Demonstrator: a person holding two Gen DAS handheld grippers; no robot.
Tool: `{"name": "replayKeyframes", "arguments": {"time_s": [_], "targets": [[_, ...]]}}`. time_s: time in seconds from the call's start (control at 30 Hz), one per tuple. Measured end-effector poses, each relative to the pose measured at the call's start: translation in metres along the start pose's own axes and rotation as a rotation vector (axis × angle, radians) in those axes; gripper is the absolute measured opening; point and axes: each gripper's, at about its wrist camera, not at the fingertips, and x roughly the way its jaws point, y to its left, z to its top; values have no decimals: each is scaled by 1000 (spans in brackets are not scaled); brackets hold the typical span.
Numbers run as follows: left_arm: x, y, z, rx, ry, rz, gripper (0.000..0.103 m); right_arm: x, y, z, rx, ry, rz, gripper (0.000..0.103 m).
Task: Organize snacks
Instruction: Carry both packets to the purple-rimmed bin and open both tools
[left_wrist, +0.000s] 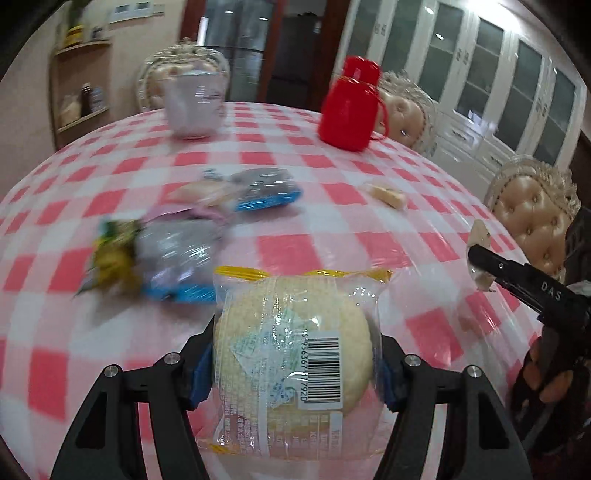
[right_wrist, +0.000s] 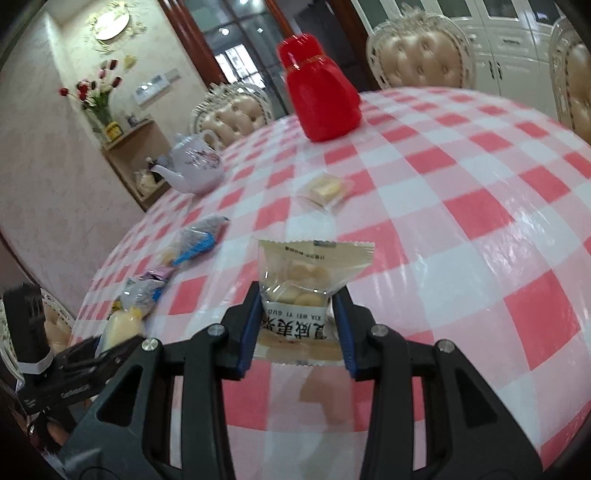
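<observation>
Where the red-and-white checked surface (left_wrist: 280, 251) curves away toward the top of the frame, a red flask (left_wrist: 351, 107) stands at upper centre-right and a white teapot (left_wrist: 194, 107) at upper centre-left, both well beyond the snacks. Left of centre in the left wrist view lies a loose, blurred cluster of wrapped snacks: a blue-edged packet (left_wrist: 266, 188) farthest back, and a yellow-green wrapper (left_wrist: 110, 254) just beside a silvery blue-edged packet (left_wrist: 177, 258) nearer the camera. A small clear-wrapped biscuit (left_wrist: 386, 194) lies alone at centre-right, apart from the rest. Padded chairs (left_wrist: 535, 218) ring the far edge.

At the bottom centre of that view, the left tongs (left_wrist: 295, 369) are clamped on a round pale bun in a clear wrapper (left_wrist: 291, 354), its barcode facing the camera and its yellow-sealed end pointing away between the fingers; the bun is held above the surface.

In the right wrist view, the right tongs (right_wrist: 297, 328) at lower centre are closed on a small cream sachet of round biscuits (right_wrist: 310, 291), gripped at its lower printed half, with the serrated top standing up above the fingertips.
</observation>
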Motion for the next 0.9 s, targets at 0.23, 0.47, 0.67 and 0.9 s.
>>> {"name": "replayKeyframes", "arguments": {"time_s": [0.23,0.47,0.67,0.9], "targets": [[-33,37,-20,-81,-35,24,69,-9,43,-23,17,-8,100,42],[-57,52,-34,-86,-72,82,69,-7,104,-54,-16,35,226,42],[-72,79,-47,-151,-91,123,69,10,165,-82,-90,114,311,42],[-95,111,-58,-229,-151,182,68,20,218,-112,-204,163,361,41]]}}
